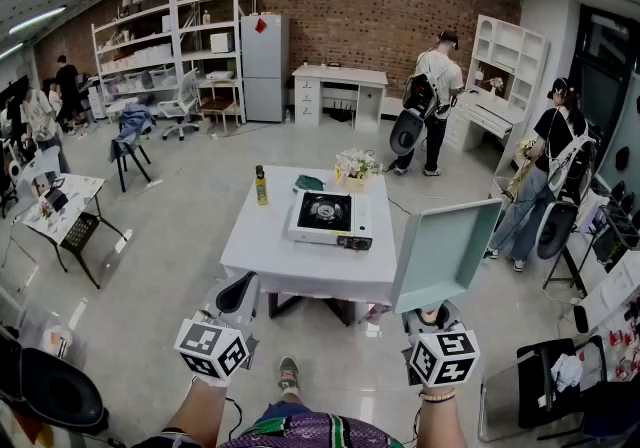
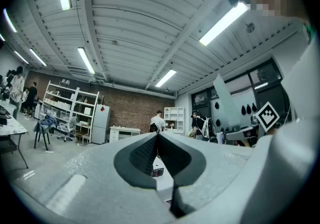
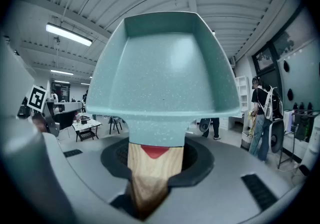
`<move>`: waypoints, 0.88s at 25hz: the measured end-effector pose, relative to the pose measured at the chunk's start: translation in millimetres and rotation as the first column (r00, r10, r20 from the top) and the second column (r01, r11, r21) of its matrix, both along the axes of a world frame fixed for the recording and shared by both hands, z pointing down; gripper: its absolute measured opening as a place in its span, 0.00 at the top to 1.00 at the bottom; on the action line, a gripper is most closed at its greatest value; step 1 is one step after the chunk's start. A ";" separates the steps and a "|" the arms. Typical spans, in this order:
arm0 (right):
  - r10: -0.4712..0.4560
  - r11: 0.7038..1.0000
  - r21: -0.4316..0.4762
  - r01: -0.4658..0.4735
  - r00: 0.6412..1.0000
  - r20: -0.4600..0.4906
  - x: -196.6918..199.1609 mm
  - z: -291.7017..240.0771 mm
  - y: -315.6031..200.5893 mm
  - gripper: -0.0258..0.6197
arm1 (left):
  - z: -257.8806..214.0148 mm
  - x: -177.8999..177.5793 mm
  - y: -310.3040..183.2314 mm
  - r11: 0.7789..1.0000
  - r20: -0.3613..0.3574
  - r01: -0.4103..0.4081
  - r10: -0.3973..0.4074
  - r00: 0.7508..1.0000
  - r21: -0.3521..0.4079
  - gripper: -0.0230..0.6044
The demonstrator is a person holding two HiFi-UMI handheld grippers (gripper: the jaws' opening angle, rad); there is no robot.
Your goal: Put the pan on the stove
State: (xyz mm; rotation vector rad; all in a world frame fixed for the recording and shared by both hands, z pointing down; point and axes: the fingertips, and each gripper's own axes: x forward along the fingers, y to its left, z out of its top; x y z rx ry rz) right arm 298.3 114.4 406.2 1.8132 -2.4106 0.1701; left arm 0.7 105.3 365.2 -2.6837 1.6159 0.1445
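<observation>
Risk: right gripper (image 1: 432, 318) pinches wooden handle (image 3: 150, 168) of speckled teal square pan (image 3: 162, 78), left gripper (image 2: 158, 143) pressed together, empty; we may tip pan short of silver stove (image 1: 328, 217).

Counting one table (image 1: 270, 248) carrying one stove (image 1: 328, 219), one bottle (image 1: 261, 186) by its far left corner, one flower bunch (image 1: 355, 165); one pan (image 1: 443, 254); two grippers: left gripper (image 1: 238, 292), right gripper (image 1: 432, 317).

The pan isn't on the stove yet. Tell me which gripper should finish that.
Right. The right gripper is clamped on the wooden handle of the pan, with the stove on the table ahead. The left gripper is shut and empty.
</observation>
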 end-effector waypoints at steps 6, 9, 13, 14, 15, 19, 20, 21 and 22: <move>0.003 1.000 0.004 -0.003 1.000 -0.004 0.8 -3.0 4.2 0.74 | -0.9 0.0 5.9 1.000 -0.001 -0.006 0.006 1.000 -0.005 0.93; 0.004 1.000 0.011 -0.004 1.000 -0.002 1.1 -5.5 6.5 0.74 | -2.7 1.0 8.9 1.000 -0.007 -0.010 0.010 1.000 -0.001 0.93; 0.001 1.000 0.015 -0.001 1.000 -0.004 3.0 -4.5 9.4 0.74 | -0.5 3.6 13.8 1.000 -0.007 -0.006 0.006 1.000 -0.001 0.93; 0.001 1.000 0.017 -0.001 1.000 -0.005 3.2 -4.6 9.7 0.74 | -0.4 3.8 14.8 1.000 -0.006 -0.005 0.005 1.000 -0.002 0.93; 0.001 1.000 0.019 -0.001 1.000 -0.006 2.8 -4.9 10.0 0.74 | -0.3 3.5 15.7 1.000 -0.004 -0.004 0.004 1.000 -0.002 0.93; -0.005 0.999 0.033 0.006 1.000 -0.015 -2.5 -7.1 11.7 0.74 | 2.4 -0.5 18.2 1.000 -0.002 0.003 -0.003 1.000 -0.011 0.93; -0.010 0.999 0.034 0.011 1.000 -0.014 -4.1 -7.6 11.6 0.74 | 2.8 -1.7 18.1 1.000 -0.002 0.005 -0.005 1.000 -0.012 0.93; -0.016 0.999 0.034 0.016 1.000 -0.012 -5.4 -7.9 11.1 0.74 | 2.8 -2.6 17.5 1.000 -0.003 0.007 -0.007 1.000 -0.013 0.93; -0.021 0.999 0.033 0.021 1.000 -0.009 -6.3 -7.8 10.2 0.74 | 2.9 -3.1 16.6 1.000 -0.003 0.008 -0.008 1.000 -0.012 0.93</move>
